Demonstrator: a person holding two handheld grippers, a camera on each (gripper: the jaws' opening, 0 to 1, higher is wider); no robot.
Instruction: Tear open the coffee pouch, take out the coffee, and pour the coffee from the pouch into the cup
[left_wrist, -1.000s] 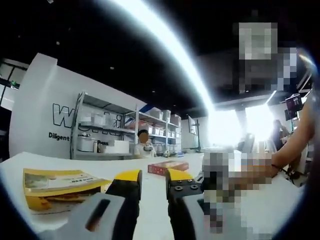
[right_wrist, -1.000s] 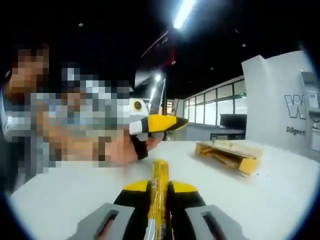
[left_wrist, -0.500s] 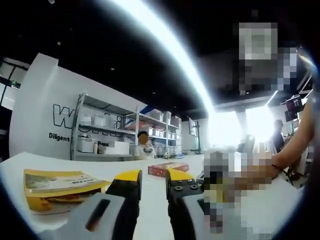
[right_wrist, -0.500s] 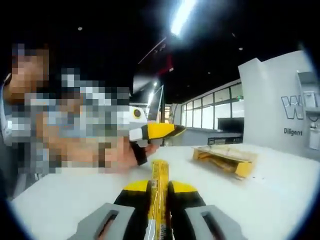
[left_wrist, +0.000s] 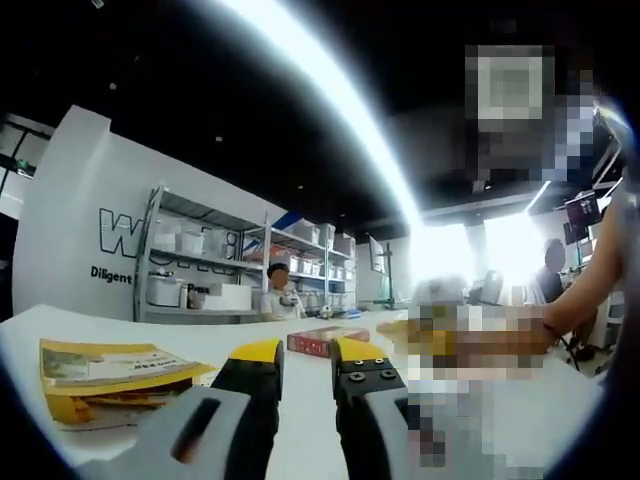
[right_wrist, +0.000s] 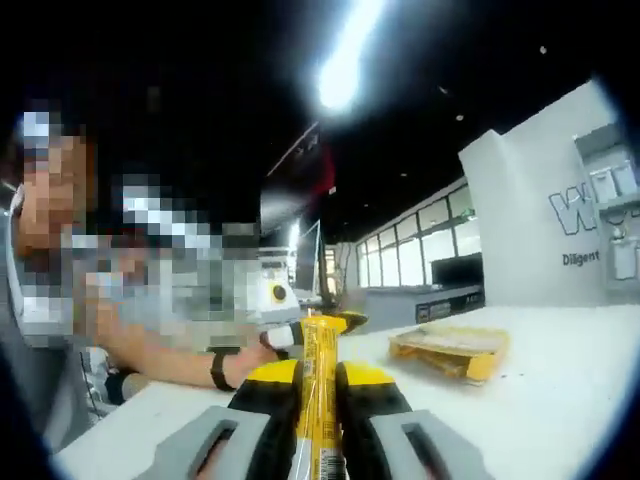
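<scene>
Two tools raised above a wide white desk (right_wrist: 560, 400). Flat yellow printed carton (left_wrist: 110, 365) lying on that desk, well apart from both tools; low red box (left_wrist: 325, 340) farther back on the same surface.

Left tool (left_wrist: 308, 350): jaws parted, nothing between them. Right tool (right_wrist: 318, 372): clamped on a narrow yellow coffee stick pouch (right_wrist: 320, 345), held upright between the jaws with its top end poking above the tips and near the left tool's yellow tip in the right gripper view.

Likely step, judging by the layout: pinching the free top end with the left tool and tearing.

Risks from here:
- Too little pouch above the right jaws, so a poor bite for the left tool and a slip instead of a tear.
- Pulling straight rather than across, stretching the film or dragging the pouch out of the right grip.
- Sudden rip with the pouch tilted, scattering coffee over the desk.
- Squeezing too low, forcing powder up and out at the tear.
</scene>
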